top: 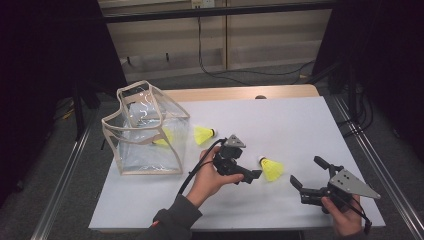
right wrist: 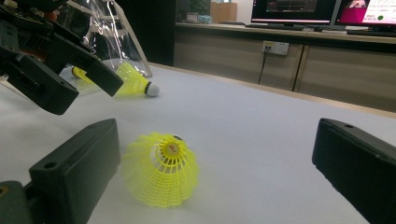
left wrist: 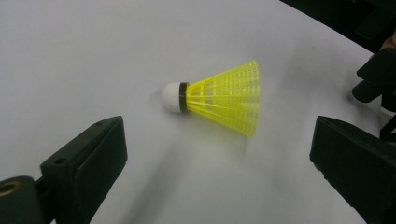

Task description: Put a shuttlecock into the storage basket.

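A yellow shuttlecock [top: 271,168] with a white cork lies on its side on the white table [top: 280,120], near the front. In the left gripper view, this shuttlecock [left wrist: 219,98] rests just ahead of my open left gripper [left wrist: 219,154]. My left gripper [top: 250,175] hovers just left of it, with nothing held. My right gripper [top: 309,172] stands open to the shuttlecock's right. In the right gripper view, the shuttlecock [right wrist: 161,175] sits beside the left jaw of my right gripper [right wrist: 215,163], skirt facing the camera, with the left gripper [right wrist: 86,93] beyond it.
A clear plastic bag [top: 145,130] with beige trim stands open at the table's left, with one yellow shuttlecock [top: 162,139] inside. Another shuttlecock [top: 204,134] lies on the table just right of the bag. Metal rails run along both sides of the table.
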The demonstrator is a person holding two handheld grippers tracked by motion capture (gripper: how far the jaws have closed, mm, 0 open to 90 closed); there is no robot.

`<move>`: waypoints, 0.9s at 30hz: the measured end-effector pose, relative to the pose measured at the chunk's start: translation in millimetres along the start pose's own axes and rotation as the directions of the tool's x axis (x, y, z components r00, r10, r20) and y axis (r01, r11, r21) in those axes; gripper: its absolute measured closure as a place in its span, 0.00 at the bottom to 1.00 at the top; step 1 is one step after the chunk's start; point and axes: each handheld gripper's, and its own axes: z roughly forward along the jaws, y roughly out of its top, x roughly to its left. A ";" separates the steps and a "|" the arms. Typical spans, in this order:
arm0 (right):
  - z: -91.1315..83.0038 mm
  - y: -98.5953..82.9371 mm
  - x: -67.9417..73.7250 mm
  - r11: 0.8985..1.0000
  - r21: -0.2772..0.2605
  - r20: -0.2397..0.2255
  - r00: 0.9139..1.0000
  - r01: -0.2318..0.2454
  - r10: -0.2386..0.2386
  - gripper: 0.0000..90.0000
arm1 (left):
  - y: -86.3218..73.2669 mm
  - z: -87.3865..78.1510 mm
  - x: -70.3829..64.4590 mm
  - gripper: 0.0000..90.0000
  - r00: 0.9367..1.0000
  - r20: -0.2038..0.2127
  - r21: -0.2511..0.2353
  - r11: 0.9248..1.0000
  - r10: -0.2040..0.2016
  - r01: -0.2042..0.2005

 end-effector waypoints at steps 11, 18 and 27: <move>-2.4 -0.6 -1.9 1.000 0.002 0.010 1.000 0.000 0.000 0.01 | -1.4 7.4 -3.0 0.04 1.000 0.008 0.003 1.000 0.001 -0.001; -3.0 -0.9 -2.1 1.000 0.002 0.009 1.000 0.002 -0.002 0.01 | -2.0 9.2 -3.9 0.04 1.000 0.005 0.000 1.000 0.001 -0.001; -3.5 -0.6 -1.5 1.000 0.001 0.009 1.000 0.005 -0.005 0.01 | -2.7 11.5 -7.1 0.04 1.000 0.004 0.003 1.000 0.004 -0.004</move>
